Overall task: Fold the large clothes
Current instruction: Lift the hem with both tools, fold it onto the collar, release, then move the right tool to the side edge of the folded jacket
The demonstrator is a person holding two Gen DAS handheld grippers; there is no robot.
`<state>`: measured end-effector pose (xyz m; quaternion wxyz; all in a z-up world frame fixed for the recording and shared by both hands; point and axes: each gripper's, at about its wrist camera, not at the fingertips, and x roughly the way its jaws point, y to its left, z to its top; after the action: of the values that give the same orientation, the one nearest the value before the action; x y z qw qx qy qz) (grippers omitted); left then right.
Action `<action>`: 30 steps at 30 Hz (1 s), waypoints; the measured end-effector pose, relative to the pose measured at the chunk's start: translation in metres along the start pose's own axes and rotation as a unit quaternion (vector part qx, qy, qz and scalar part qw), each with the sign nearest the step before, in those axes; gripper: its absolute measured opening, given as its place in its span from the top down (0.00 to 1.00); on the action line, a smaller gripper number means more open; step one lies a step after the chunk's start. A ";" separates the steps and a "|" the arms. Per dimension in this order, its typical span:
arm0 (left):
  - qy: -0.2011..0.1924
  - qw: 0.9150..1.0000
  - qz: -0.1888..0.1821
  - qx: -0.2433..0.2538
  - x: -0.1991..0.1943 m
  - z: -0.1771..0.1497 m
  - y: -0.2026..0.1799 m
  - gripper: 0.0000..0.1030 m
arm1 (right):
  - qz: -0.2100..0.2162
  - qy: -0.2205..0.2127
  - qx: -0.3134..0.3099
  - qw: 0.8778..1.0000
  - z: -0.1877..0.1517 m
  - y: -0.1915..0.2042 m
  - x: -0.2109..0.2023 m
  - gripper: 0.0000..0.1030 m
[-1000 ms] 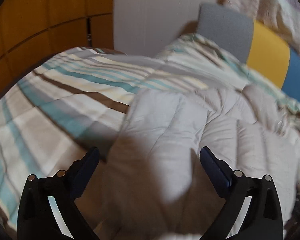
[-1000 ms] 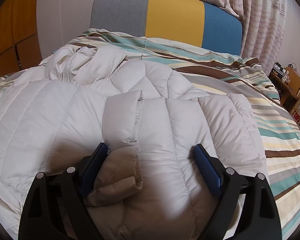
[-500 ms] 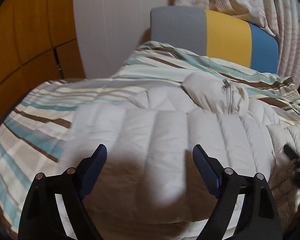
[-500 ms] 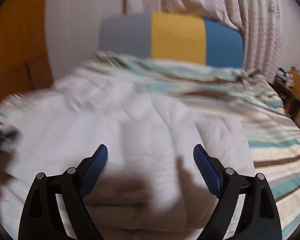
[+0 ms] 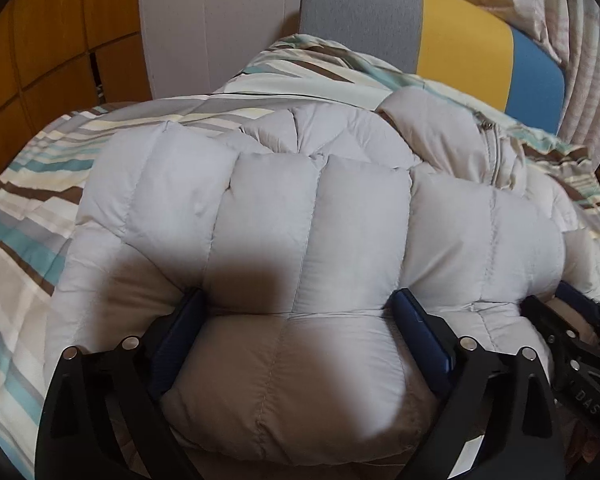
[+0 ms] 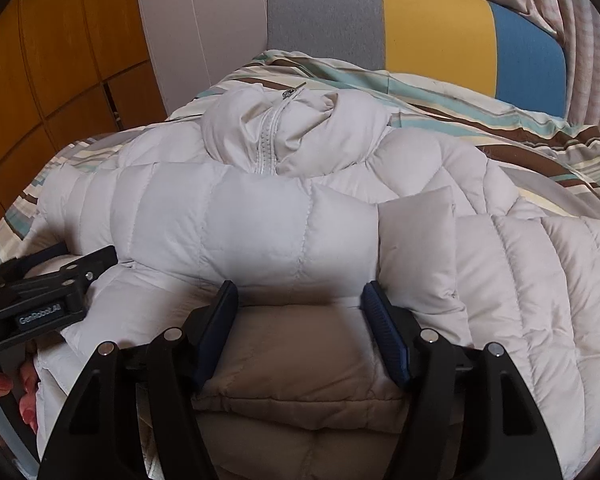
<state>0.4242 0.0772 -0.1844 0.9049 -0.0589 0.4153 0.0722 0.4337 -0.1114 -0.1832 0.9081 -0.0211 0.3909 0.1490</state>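
both grippers now pressed into puffy jacket (image 5: 308,216), left gripper (image 5: 300,336) wide, right gripper (image 6: 300,332) closing narrower, striped bedding (image 5: 24,216) around

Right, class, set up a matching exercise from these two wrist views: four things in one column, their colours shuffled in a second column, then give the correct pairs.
Things:
1. puffer jacket
2. middle panel of the headboard
3. wardrobe doors
4. pads on the right tongs

Colours:
A. dark blue
B. orange-brown
C. pale grey-white
D. yellow

Pairs: 1-C, 2-D, 3-B, 4-A
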 end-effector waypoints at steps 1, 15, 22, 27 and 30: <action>-0.001 1.000 -0.002 -0.001 -0.001 0.000 0.001 0.09 | -0.001 -0.001 -0.001 1.000 0.000 0.000 -0.001 0.36; -0.045 0.999 -0.008 -0.019 -0.090 -0.024 0.025 0.03 | 0.006 0.005 0.013 1.000 -0.002 -0.001 -0.040 0.10; -0.010 0.999 -0.016 -0.030 -0.108 -0.069 0.037 0.03 | -0.005 0.026 0.003 1.000 -0.032 0.006 -0.082 0.07; -0.015 1.000 -0.015 -0.023 -0.126 -0.102 0.043 0.03 | -0.012 0.029 0.004 0.999 -0.062 -0.001 -0.114 0.07; -0.015 1.000 -0.005 0.000 -0.135 -0.120 0.042 0.03 | -0.017 0.017 0.015 1.000 -0.078 -0.010 -0.137 0.09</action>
<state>0.2408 0.0876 -0.1614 0.9113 -0.0602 0.4014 0.0689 0.2927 -0.1674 -0.1398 0.9037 -0.0166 0.4084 0.1275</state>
